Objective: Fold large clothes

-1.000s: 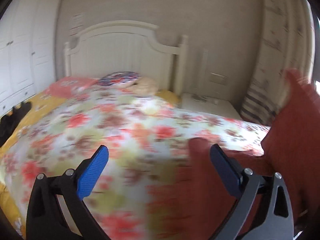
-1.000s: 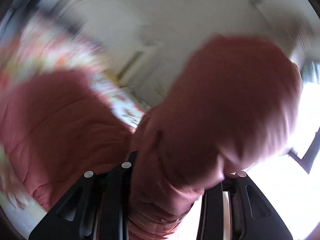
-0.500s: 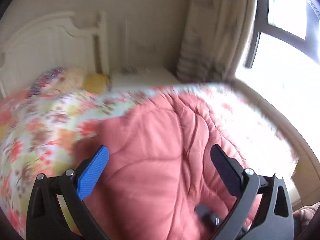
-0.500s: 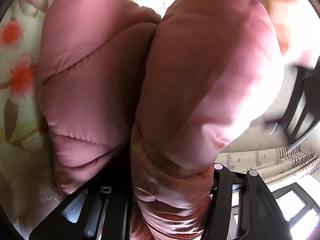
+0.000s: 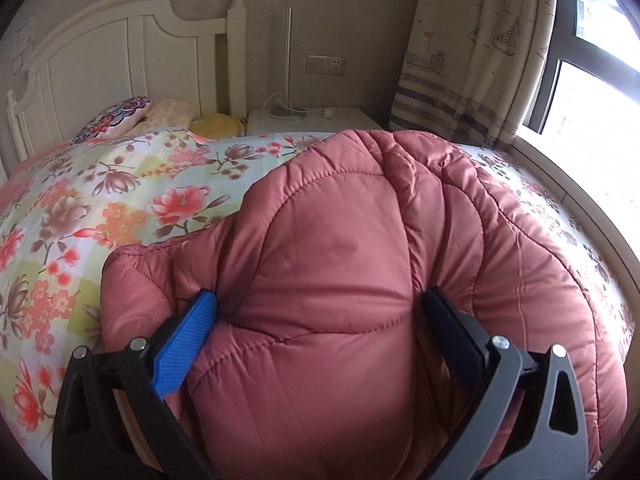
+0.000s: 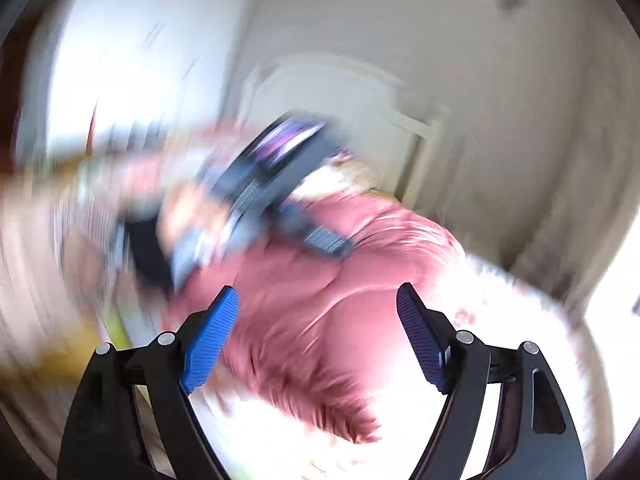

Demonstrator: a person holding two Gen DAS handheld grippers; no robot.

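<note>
**Quilted coat bunched on the bed, one gripper pressed into it**

The quilted coat (image 5: 360, 248), a puffy dusty-red garment, lies heaped on the flowered bedspread (image 5: 120, 200) on the side of the bed nearer the window (image 5: 592, 80) and the curtain (image 5: 472, 52). The left gripper (image 5: 320, 312) stands wide with a thick fold of the coat bulging between its jaws; both pads dig into the padding at either side, so it is clenched on that fold. In the heavily blurred right wrist view, the right gripper (image 6: 318, 300) is released: its jaws have just been opening, and its blue pads (image 6: 210, 336) stand clear of the coat beneath them, nothing between. The white headboard (image 5: 120, 52), pillows (image 5: 120, 118) and a nightstand (image 5: 312, 122) lie beyond.
</note>
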